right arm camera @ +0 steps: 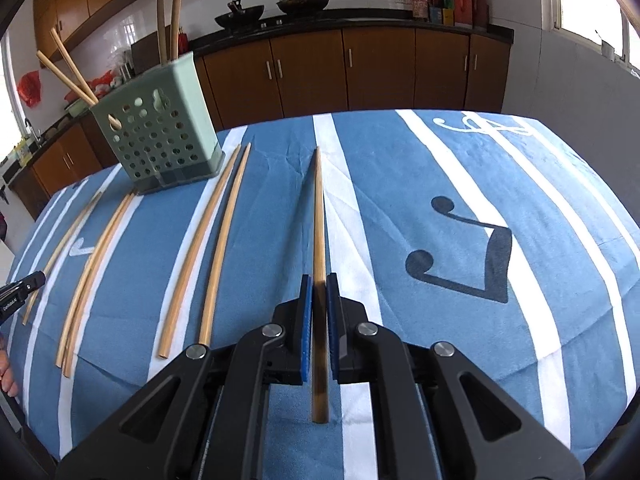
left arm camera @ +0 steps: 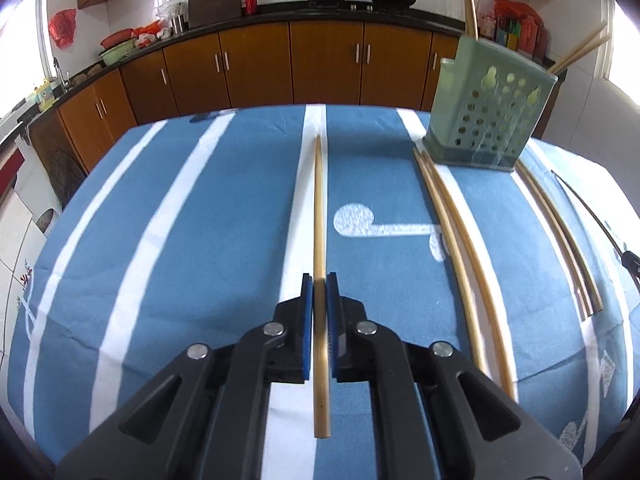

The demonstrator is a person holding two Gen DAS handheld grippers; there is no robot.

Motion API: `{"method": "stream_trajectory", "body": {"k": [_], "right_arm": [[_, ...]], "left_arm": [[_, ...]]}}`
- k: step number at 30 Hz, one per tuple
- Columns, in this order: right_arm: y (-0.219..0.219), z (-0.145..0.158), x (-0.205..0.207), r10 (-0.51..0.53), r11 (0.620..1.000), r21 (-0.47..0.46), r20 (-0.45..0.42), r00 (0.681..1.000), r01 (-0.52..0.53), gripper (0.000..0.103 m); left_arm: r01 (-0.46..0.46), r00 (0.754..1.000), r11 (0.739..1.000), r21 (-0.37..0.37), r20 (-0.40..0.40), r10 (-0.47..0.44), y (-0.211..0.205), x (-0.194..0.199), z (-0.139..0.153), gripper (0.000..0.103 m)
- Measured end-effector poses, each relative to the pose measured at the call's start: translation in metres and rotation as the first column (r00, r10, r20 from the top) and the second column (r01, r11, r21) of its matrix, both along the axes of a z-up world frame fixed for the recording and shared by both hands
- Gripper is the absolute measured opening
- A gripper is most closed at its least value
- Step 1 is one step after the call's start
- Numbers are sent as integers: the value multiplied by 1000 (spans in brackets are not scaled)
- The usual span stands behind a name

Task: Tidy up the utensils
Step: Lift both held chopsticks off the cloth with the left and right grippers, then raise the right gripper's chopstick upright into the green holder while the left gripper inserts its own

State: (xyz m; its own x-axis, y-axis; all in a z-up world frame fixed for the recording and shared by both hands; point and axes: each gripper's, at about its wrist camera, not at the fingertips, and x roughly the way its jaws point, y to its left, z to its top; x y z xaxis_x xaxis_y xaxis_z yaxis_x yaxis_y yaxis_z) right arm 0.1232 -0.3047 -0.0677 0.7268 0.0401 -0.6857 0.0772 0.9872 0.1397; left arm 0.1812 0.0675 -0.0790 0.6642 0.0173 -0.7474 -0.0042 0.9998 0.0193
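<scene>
Left wrist view looks across a table under a blue cloth with white stripes (left arm camera: 200,220), with brown kitchen cabinets (left arm camera: 256,68) behind it. At the far right of the cloth stands a pale green perforated utensil holder (left arm camera: 490,120), upright, with several chopsticks already leaning out of its top. Two pairs of loose bamboo chopsticks (left arm camera: 464,264) lie on the cloth in front of the holder, their far tips just beside its base. The left gripper (left arm camera: 319,280) has its jaws closed on a light chopstick (left arm camera: 319,208), which runs forward between the blue pads along a white stripe (its near end sticks out behind the pads). From the right wrist view, the right gripper (right arm camera: 319,280) is likewise clamped on a darker chopstick (right arm camera: 319,220), the holder (right arm camera: 160,140) standing far left with loose chopsticks (right arm camera: 208,248) lying between it and the gripper.
</scene>
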Motion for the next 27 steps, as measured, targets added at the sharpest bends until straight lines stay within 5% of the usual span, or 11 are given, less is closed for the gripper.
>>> {"method": "stream_trajectory", "body": {"k": [12,27], "right_arm": [[-8,48,-8,-14,1000,24,147,989,11,8],[-7,72,-8,-3,1000,21,209,978,-1,8]], "left_arm": [[-3,980,999,-49,198,13,-1,-17,68,8],[6,956,999,-50,292,9,2,-20,106,8]]}}
